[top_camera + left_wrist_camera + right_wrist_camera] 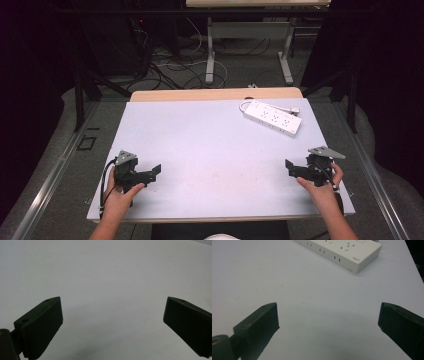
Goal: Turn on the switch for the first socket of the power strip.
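A person sits at the near edge of a pale grey table point(210, 150), forearms reaching in, each hand holding a black two-jaw gripper low over the tabletop. The one loose thing on the table is a white power strip point(272, 117), lying flat and at a slant near the far right corner, its white cord curling off its left end; I will place everything else by it. The right gripper point(290, 169) sits nearer the person than the power strip and a little to its right, well apart from it, close to the table's right edge, with its jaws pointing inward toward the table's middle. In the right gripper view those jaws stand wide apart with bare tabletop between them, and the power strip point(342, 252) lies beyond them, toward the upper right, untouched. The left gripper point(156, 172) is far from the power strip, across the table near the front left corner, also pointing inward. In the left gripper view its jaws are likewise spread wide, holding nothing, with bare grey surface between them. Beyond the table's far edge the floor is dark and strewn with cables point(170, 65).
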